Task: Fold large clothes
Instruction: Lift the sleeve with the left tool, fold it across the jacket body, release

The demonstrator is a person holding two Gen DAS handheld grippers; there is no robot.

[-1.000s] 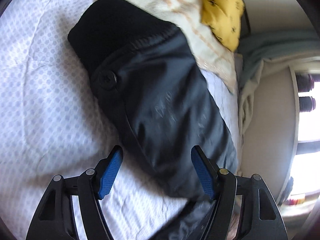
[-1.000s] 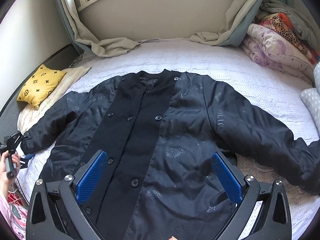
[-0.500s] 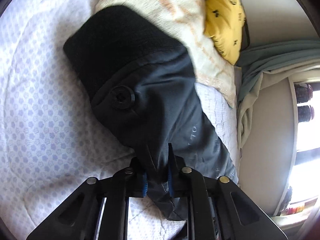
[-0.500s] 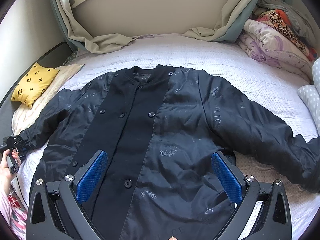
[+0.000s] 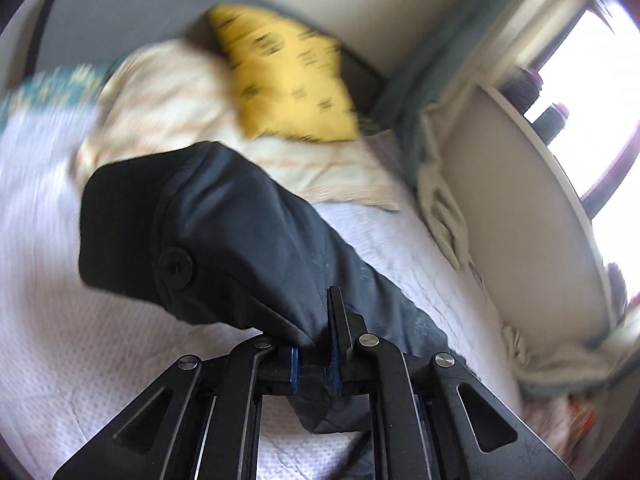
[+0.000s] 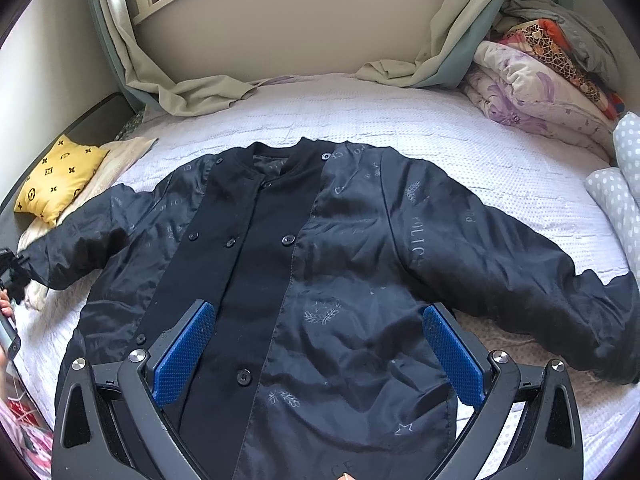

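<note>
A large black jacket (image 6: 320, 264) lies face up and spread out on the white bed (image 6: 360, 120), sleeves out to both sides. My left gripper (image 5: 314, 364) is shut on the jacket's left sleeve (image 5: 248, 240) near the black knit cuff (image 5: 116, 224) and holds it lifted off the bed. In the right wrist view the left gripper (image 6: 10, 276) shows at the far left edge, at the sleeve end. My right gripper (image 6: 320, 344) is open and empty, hovering above the jacket's lower front, its blue pads (image 6: 184, 352) wide apart.
A yellow patterned cushion (image 6: 60, 178) lies on a cream pillow (image 5: 168, 100) at the bed's left end. Folded quilts (image 6: 540, 92) are stacked at the right. Curtains (image 6: 192, 92) hang onto the bed under a window sill. Dotted pillows (image 6: 616, 192) sit at the right edge.
My left gripper closed on the sleeve near the cuff and has now lifted it off the bed, tilting upward. The right gripper stays open above the jacket.
</note>
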